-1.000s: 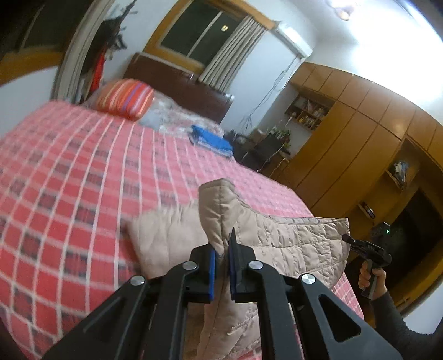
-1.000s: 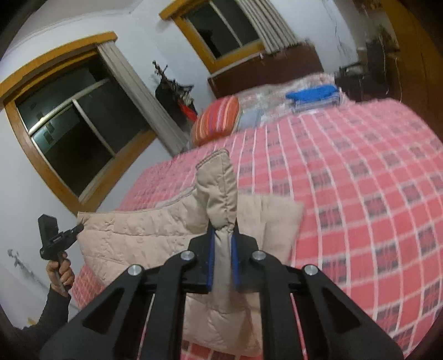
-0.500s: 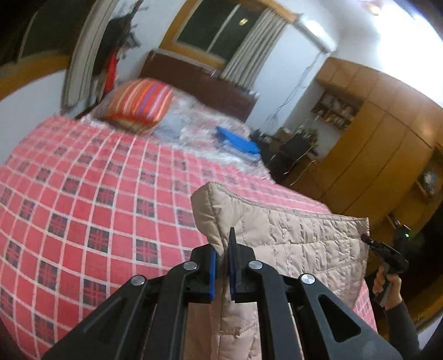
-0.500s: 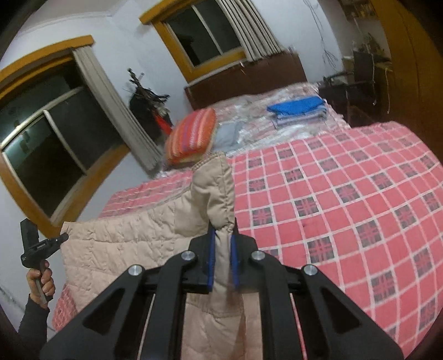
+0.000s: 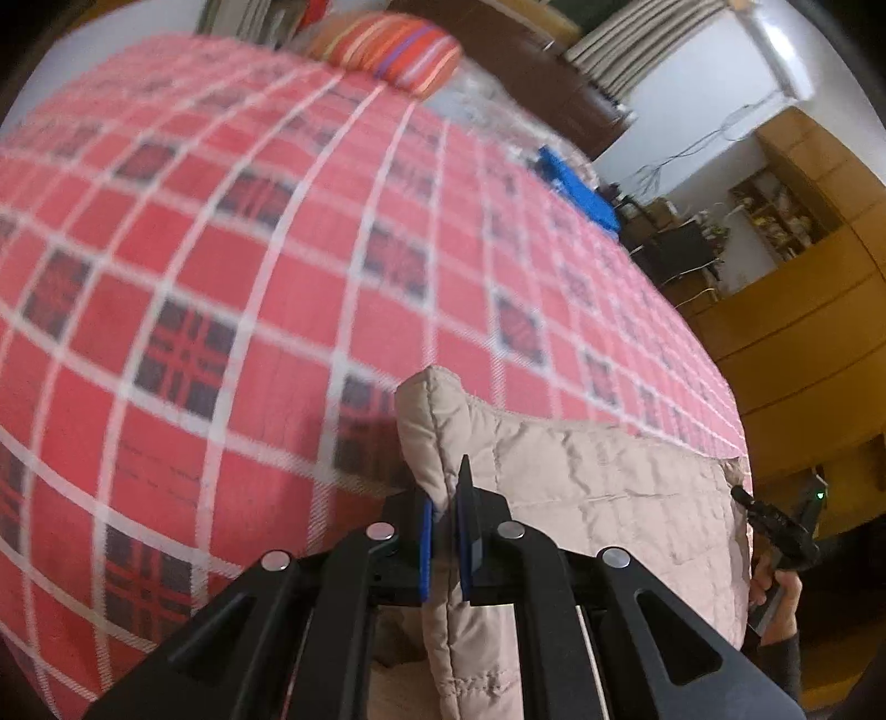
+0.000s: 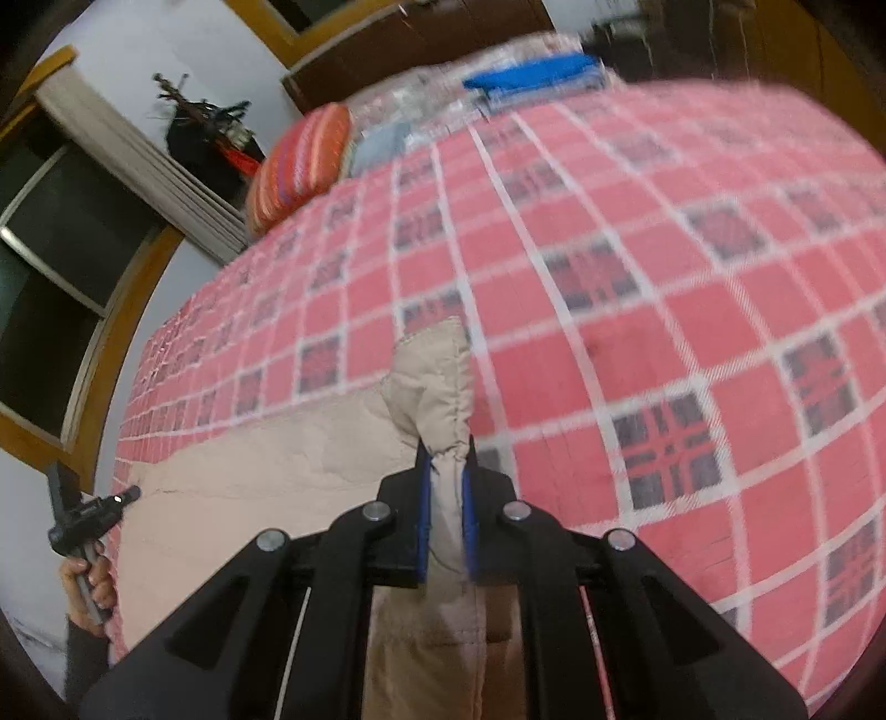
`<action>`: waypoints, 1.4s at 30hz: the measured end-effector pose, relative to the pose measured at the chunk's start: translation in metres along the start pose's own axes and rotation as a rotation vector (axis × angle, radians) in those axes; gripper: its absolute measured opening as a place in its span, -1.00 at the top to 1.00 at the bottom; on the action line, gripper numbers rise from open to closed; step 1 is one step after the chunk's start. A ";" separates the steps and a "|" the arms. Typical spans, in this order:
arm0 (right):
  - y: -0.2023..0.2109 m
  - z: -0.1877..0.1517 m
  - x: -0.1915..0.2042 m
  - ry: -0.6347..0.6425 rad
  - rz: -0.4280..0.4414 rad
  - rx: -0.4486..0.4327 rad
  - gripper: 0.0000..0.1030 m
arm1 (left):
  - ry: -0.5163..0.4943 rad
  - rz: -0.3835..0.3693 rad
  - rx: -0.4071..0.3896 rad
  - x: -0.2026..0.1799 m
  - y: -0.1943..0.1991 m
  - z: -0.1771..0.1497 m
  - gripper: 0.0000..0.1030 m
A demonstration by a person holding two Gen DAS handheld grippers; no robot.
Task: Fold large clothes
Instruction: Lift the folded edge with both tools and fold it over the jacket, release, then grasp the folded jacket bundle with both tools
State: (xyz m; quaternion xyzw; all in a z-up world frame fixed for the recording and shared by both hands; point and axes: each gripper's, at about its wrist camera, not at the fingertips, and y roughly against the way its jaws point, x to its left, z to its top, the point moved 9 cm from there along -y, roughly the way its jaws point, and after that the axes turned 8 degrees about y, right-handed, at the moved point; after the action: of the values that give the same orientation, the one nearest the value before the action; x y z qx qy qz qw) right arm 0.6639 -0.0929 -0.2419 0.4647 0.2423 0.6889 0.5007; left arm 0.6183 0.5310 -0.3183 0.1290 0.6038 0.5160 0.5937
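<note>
Both cameras now tip down over the bed [image 5: 232, 288], where a second ago they looked across the room, and the quilted beige jacket [image 5: 598, 498] has dropped with them toward the red checked cover. The left hand-held gripper [image 5: 443, 540] is clenched on one corner of the jacket, and the right hand-held gripper [image 6: 446, 518] pinches the opposite corner, the padded edge stretched between them. The rest of the garment hangs below the fingers, so how much lies on the bed cannot be told.

To lay it well, I would keep both grips firm and level, hold the edge taut so no crease forms, and lower both corners together onto the open cover, well short of the striped pillow [image 5: 387, 44] and the blue pile [image 6: 531, 75], releasing only once the fabric rests flat.
</note>
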 end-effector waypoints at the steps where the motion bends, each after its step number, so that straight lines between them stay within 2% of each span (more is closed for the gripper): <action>1: -0.005 -0.004 -0.003 -0.014 0.008 0.016 0.83 | 0.011 -0.005 0.008 0.004 -0.004 -0.002 0.86; 6: -0.023 -0.019 -0.010 -0.040 0.001 0.081 0.75 | 0.032 -0.011 0.028 0.015 -0.013 -0.011 0.82; 8: -0.021 -0.019 -0.007 -0.042 -0.001 0.084 0.71 | 0.040 -0.002 0.023 0.016 -0.008 -0.011 0.72; 9: -0.014 -0.017 -0.007 -0.049 -0.004 0.080 0.52 | 0.043 0.022 -0.002 0.018 0.002 -0.009 0.56; 10: -0.003 -0.015 -0.006 -0.046 -0.019 0.063 0.42 | 0.041 0.040 -0.027 0.017 0.011 -0.006 0.44; 12: 0.018 -0.009 -0.002 -0.028 -0.025 0.014 0.39 | 0.024 0.051 -0.097 0.013 0.043 -0.005 0.36; 13: 0.032 -0.008 0.002 -0.030 -0.008 -0.012 0.39 | 0.011 0.018 -0.118 0.005 0.056 -0.009 0.36; 15: 0.060 -0.014 0.015 -0.029 0.066 -0.054 0.40 | -0.025 -0.114 -0.100 -0.018 0.075 -0.026 0.36; 16: 0.064 -0.017 0.021 -0.024 0.091 -0.053 0.40 | -0.034 -0.152 -0.085 -0.025 0.077 -0.033 0.36; 17: 0.066 -0.028 0.031 -0.010 0.123 -0.035 0.40 | -0.043 -0.235 -0.038 -0.037 0.076 -0.047 0.36; 18: 0.063 -0.040 0.040 0.007 0.147 -0.008 0.40 | -0.048 -0.261 -0.005 -0.041 0.071 -0.057 0.35; 19: 0.057 -0.054 0.048 0.020 0.167 0.024 0.40 | -0.055 -0.237 0.010 -0.043 0.062 -0.061 0.35; 21: 0.044 -0.072 0.053 0.042 0.163 0.072 0.41 | -0.044 -0.121 0.048 -0.023 0.034 -0.072 0.38; 23: 0.029 -0.083 0.045 0.027 0.131 0.094 0.54 | -0.022 -0.064 0.071 -0.005 0.014 -0.079 0.58; 24: 0.018 -0.089 0.037 0.010 0.103 0.120 0.82 | -0.029 -0.042 0.068 0.001 0.008 -0.082 0.81; 25: 0.010 -0.092 0.032 0.005 0.079 0.140 0.97 | -0.027 -0.043 0.067 0.002 0.007 -0.081 0.87; 27: 0.012 -0.093 0.034 -0.006 0.071 0.149 0.98 | -0.007 -0.054 0.058 0.002 0.016 -0.080 0.86; 28: 0.019 -0.090 0.038 0.002 0.060 0.138 0.83 | -0.016 -0.049 0.045 0.000 0.023 -0.080 0.75; 30: 0.037 -0.088 0.050 0.022 0.077 0.102 0.80 | -0.071 -0.051 -0.007 -0.013 0.055 -0.084 0.48; 31: 0.052 -0.091 0.061 0.032 0.106 0.078 0.80 | -0.099 -0.064 -0.027 -0.019 0.068 -0.092 0.42; 32: 0.063 -0.095 0.075 0.047 0.129 0.064 0.79 | -0.127 -0.094 -0.041 -0.027 0.083 -0.100 0.40; 33: 0.075 -0.103 0.088 0.072 0.158 0.051 0.74 | -0.159 -0.154 -0.033 -0.037 0.098 -0.119 0.34; 35: 0.088 -0.128 0.104 0.105 0.200 0.052 0.73 | -0.210 -0.221 0.004 -0.047 0.109 -0.152 0.33; 37: 0.085 -0.152 0.108 0.116 0.209 0.075 0.73 | -0.230 -0.234 0.050 -0.048 0.100 -0.181 0.33; 38: 0.081 -0.159 0.107 0.117 0.201 0.088 0.73 | -0.235 -0.205 0.072 -0.041 0.089 -0.193 0.33; 39: 0.071 -0.167 0.103 0.117 0.171 0.103 0.80 | -0.232 -0.172 0.082 -0.034 0.078 -0.197 0.33; 42: 0.050 -0.172 0.097 0.127 0.087 0.121 0.98 | -0.212 -0.143 0.103 -0.021 0.061 -0.200 0.49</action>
State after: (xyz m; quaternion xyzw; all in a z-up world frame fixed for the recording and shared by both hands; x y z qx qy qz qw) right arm 0.4825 -0.0001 -0.2412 0.4598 0.2943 0.7221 0.4250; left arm 0.4258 0.4468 -0.3065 0.1700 0.5709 0.4242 0.6821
